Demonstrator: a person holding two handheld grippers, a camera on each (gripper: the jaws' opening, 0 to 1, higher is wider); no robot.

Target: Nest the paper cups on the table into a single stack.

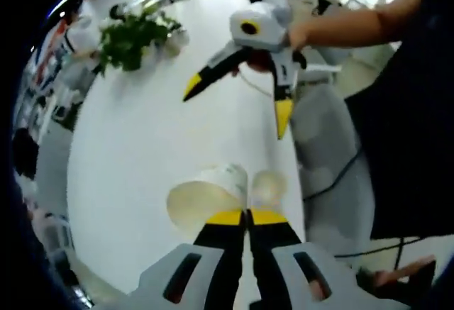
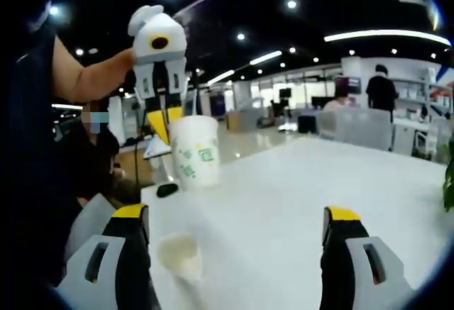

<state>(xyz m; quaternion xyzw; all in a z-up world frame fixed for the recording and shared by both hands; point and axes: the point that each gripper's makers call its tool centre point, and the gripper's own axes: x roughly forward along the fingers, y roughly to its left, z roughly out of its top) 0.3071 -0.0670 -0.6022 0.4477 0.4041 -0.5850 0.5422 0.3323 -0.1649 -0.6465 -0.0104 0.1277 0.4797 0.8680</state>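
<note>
My left gripper (image 1: pixel 247 216) is shut on the rim of a white paper cup (image 1: pixel 206 196) with green print and holds it above the white table (image 1: pixel 156 125). In the right gripper view that held cup (image 2: pixel 195 150) hangs upright under the left gripper (image 2: pixel 164 122). A second, smaller-looking paper cup (image 2: pixel 179 253) stands mouth up on the table near the edge, just beside the held cup and below it (image 1: pixel 268 186). My right gripper (image 2: pixel 236 218) is open wide with nothing between its jaws. It hovers over the table (image 1: pixel 237 101) beyond the cups.
A potted green plant (image 1: pixel 131 37) stands at the far end of the table. A grey chair (image 1: pixel 326 133) sits along the table's edge beside the person's body. In the background are desks and people (image 2: pixel 383 90) under ceiling lights.
</note>
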